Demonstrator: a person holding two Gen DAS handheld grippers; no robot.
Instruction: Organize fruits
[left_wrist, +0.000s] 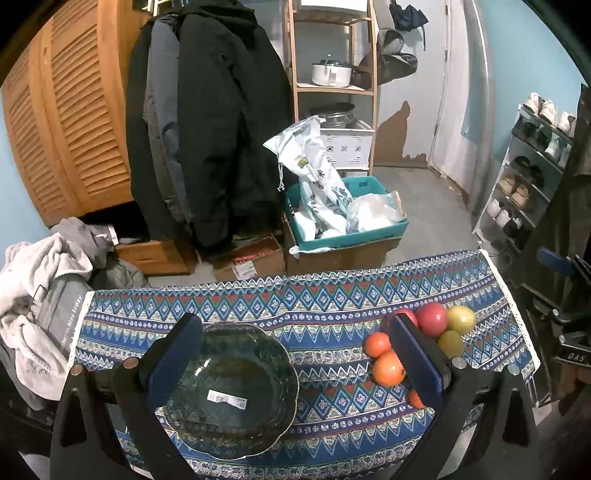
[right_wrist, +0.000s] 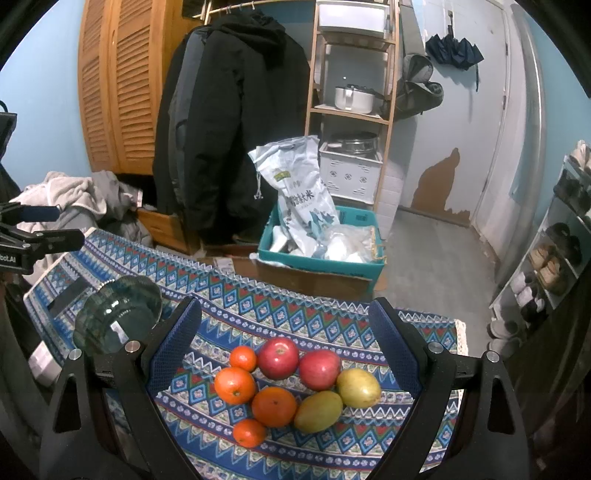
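On the patterned tablecloth (right_wrist: 258, 302), the fruit sits bunched together: four oranges (right_wrist: 235, 385), two red apples (right_wrist: 277, 358) and two yellow-green mangoes (right_wrist: 318, 411), all touching. The right gripper (right_wrist: 284, 354) hangs above them, fingers spread wide around the pile, gripping nothing. Over to the left, the left gripper (left_wrist: 295, 354) hovers wide open over the dark glass bowl (left_wrist: 232, 391), which looks empty apart from a label, though reflections blur its bottom.
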